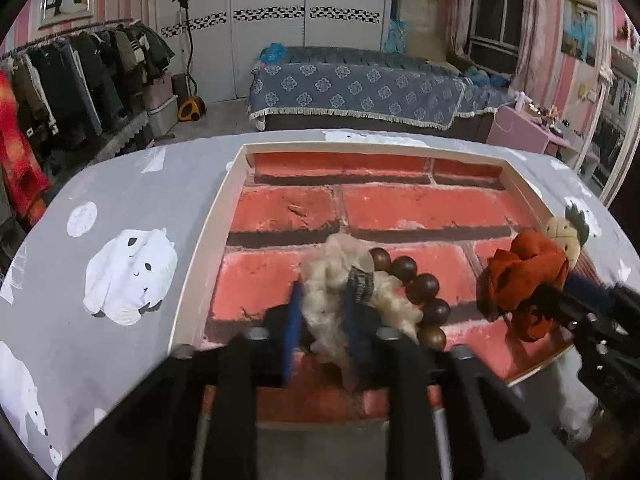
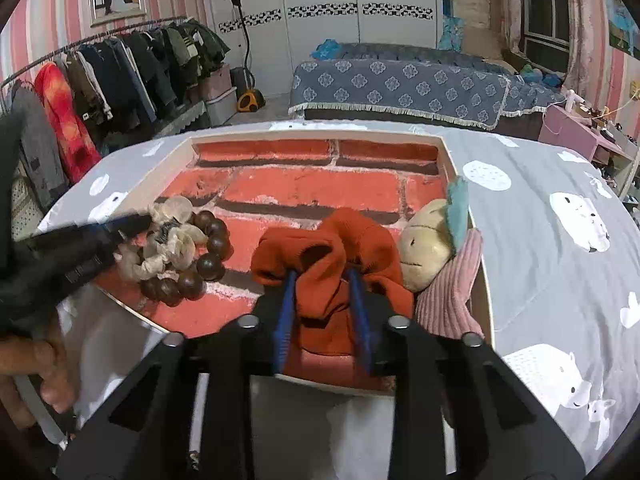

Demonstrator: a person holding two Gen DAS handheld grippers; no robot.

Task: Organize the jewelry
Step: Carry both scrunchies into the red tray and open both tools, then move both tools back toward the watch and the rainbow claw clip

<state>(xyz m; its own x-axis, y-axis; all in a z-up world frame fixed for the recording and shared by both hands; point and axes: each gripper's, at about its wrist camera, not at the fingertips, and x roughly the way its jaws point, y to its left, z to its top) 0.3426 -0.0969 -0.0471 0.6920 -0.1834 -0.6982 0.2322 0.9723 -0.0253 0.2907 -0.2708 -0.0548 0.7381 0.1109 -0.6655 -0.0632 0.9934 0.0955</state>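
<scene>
Right gripper (image 2: 324, 276) clamps a rust-orange scrunchie (image 2: 320, 256) inside a brick-patterned tray (image 2: 304, 188). Just right, a cream plush hair tie (image 2: 424, 244) lies on a pink corduroy scrunchie (image 2: 448, 300). At left, the left gripper (image 2: 132, 222) pinches a sheer scrunchie (image 2: 172, 240) over a wooden bead bracelet (image 2: 208, 256)

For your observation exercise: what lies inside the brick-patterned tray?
Inside the tray: a cream scrunchie over wooden beads, an orange scrunchie, a pineapple plush on a pink scrunchie. The beads' far side is covered.
</scene>
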